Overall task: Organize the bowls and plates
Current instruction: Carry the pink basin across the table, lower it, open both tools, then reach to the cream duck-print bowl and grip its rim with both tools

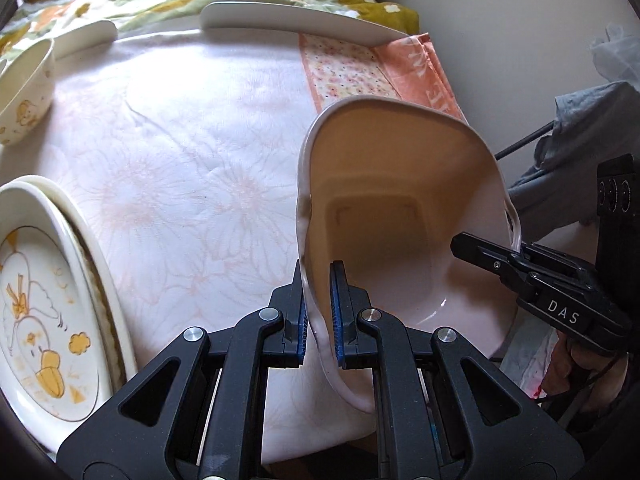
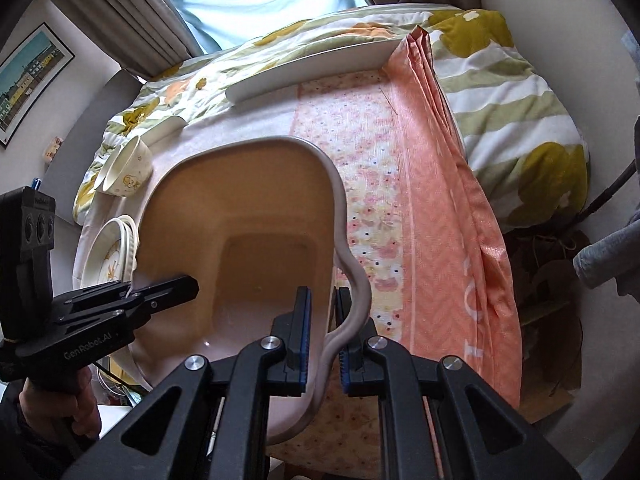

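A large pale pink basin (image 1: pixel 400 216) with a wavy rim is held above the cloth-covered table by both grippers. My left gripper (image 1: pixel 318 312) is shut on its left rim. My right gripper (image 2: pixel 323 334) is shut on its right rim; it also shows in the left wrist view (image 1: pixel 516 252). The basin also shows in the right wrist view (image 2: pixel 240 240), with the left gripper (image 2: pixel 132 288) at its left edge. Stacked cream plates with yellow drawings (image 1: pixel 48 304) lie at the table's left. A small cream bowl (image 1: pixel 24 96) sits further back left.
A long white tray (image 1: pixel 296 20) and a smaller white dish (image 1: pixel 86 38) lie at the table's far edge. An orange floral cloth (image 2: pixel 400 200) covers the right side. A flowered quilt (image 2: pixel 500 100) lies behind and right. A wall stands at right.
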A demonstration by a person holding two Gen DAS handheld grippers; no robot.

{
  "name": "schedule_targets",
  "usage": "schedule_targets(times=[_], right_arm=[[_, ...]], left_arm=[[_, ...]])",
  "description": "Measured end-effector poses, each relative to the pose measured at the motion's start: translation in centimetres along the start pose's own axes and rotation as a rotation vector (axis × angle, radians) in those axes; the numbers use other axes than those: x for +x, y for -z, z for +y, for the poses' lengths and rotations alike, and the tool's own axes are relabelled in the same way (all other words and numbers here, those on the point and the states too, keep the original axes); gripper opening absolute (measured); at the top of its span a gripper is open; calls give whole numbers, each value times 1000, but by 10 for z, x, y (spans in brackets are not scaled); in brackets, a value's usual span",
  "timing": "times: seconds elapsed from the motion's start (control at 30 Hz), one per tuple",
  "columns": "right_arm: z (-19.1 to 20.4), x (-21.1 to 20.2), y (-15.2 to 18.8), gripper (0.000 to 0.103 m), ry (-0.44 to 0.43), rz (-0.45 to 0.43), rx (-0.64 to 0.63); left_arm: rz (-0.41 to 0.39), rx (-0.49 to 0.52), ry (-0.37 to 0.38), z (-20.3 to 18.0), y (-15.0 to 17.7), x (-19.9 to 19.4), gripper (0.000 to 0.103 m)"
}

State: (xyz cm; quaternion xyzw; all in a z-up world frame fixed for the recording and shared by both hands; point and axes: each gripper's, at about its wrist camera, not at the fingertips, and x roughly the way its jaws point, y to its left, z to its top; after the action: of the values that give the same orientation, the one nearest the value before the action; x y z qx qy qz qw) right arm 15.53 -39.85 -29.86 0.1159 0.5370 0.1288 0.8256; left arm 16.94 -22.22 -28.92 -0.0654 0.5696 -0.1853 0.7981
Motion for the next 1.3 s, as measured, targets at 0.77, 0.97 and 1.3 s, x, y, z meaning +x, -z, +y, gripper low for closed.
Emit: schedule_targets(times=[0.77,0.97,1.3], right_arm=[[-16,16,-1,16,-16,18,-58],[-16,5,3,96,-32,-26,-90],[17,-51,19,102,-67,-137,-229]], left_arm=[[20,36,-82,0,-19,15,70],[-3,13,-92,3,-25,3,85],[-97,-13,-74,6,-19,-72,87]])
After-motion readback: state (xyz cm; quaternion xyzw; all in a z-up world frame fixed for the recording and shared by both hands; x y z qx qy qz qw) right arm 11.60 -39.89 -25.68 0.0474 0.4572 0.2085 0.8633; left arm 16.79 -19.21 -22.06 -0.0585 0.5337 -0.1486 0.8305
